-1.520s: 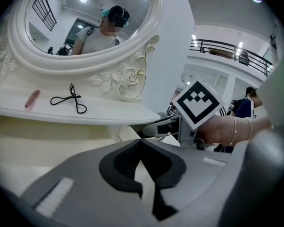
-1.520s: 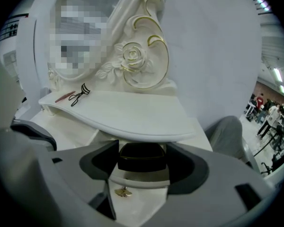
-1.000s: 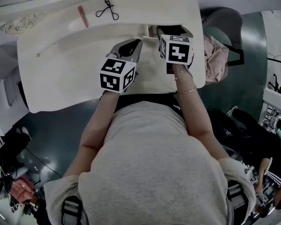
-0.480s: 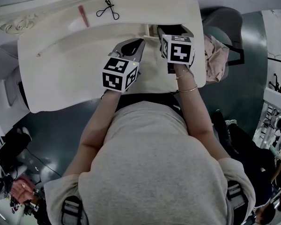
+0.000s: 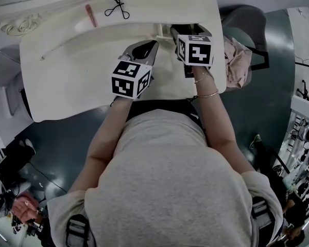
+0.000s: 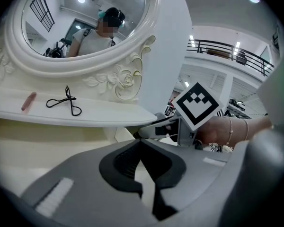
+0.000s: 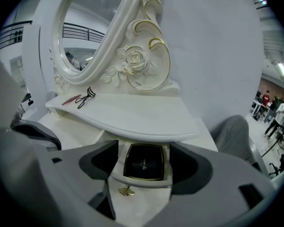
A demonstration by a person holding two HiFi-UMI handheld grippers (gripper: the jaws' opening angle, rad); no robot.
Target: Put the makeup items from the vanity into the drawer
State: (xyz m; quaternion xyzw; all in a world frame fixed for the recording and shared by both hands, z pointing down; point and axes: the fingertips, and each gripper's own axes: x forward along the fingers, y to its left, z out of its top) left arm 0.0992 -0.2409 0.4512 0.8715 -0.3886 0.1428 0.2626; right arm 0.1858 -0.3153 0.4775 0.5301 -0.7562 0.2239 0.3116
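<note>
The right gripper [image 7: 144, 174] had its jaws spread to either side of the open drawer [image 7: 138, 206] and pinched nothing. The compact [image 7: 143, 161] lay between the jaws, inside the drawer, just behind the knob [image 7: 126, 191]. Over the last second this gripper had crept a little toward the back of the vanity. The head camera had shifted too, so the move was perhaps smaller than it looked.

The left gripper [image 6: 141, 150], just beside it, had its jaws pressed together and empty, and had barely moved. This suggested the compact was already delivered and let go.

On the shelf [image 5: 159, 9], well apart from both grippers, the curler [image 5: 117, 7] and a pink stick [image 5: 91, 15] lay near each other. They looked like the items left to fetch.
</note>
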